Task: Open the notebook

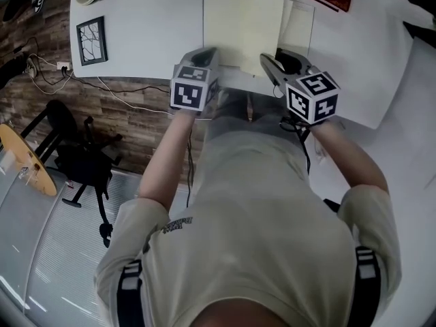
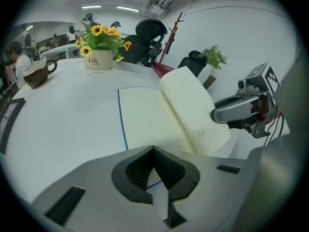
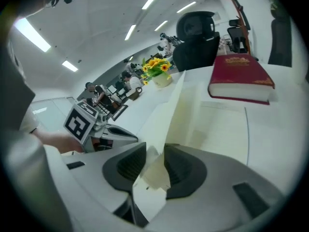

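Person from above: pale beige short-sleeved T-shirt (image 1: 259, 210), small dark print (image 1: 178, 225) on sleeve at nine o'clock of torso. Black left strap (image 1: 129, 295) with grey bands at seven o'clock of frame, matching right strap (image 1: 366, 278) at five o'clock. Left gripper (image 1: 206, 53) and right gripper (image 1: 270, 61): grey moulded shells, black ribbed pads (image 2: 169, 170). Black-and-white left marker cube (image 1: 189, 90) at eleven o'clock of torso, right marker cube (image 1: 313, 97) at one o'clock. Thin black cable (image 1: 304, 145) below right marker cube.
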`<state>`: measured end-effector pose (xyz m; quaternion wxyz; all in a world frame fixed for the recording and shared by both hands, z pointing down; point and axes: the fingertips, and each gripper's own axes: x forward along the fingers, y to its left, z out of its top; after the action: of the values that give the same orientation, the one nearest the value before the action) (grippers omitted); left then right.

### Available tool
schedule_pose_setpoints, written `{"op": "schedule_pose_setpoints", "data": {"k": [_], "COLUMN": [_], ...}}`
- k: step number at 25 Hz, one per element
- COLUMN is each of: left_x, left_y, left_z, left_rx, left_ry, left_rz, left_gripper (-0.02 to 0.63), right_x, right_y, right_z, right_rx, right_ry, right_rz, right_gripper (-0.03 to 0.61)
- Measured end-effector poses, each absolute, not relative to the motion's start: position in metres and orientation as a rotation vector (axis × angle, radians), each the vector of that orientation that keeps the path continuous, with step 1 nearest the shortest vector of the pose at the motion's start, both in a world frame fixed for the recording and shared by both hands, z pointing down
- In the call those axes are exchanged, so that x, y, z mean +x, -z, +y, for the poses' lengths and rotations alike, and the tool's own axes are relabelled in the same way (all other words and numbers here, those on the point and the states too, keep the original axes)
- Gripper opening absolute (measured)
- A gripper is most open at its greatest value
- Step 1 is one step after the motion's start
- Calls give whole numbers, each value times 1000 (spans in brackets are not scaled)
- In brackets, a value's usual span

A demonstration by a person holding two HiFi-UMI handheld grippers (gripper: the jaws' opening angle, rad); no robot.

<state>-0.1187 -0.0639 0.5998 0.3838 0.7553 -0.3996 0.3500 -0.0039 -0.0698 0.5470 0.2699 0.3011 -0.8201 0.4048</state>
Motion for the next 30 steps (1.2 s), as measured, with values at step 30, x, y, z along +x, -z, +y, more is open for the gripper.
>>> {"op": "schedule_pose_setpoints", "data": {"k": [30], "left_x": [-158], "left_y": [-580], "left_z": [-44], "left_rx": [1839], "left_ry": [-778], "left_rz": [-1149], "left_gripper": [6], "right_x": [-109], "right_y": [-587], "right_z": [-34], "right_rx": [333], "right_ry": [-881], "right_rz": [-2225], "right_gripper": [247]}}
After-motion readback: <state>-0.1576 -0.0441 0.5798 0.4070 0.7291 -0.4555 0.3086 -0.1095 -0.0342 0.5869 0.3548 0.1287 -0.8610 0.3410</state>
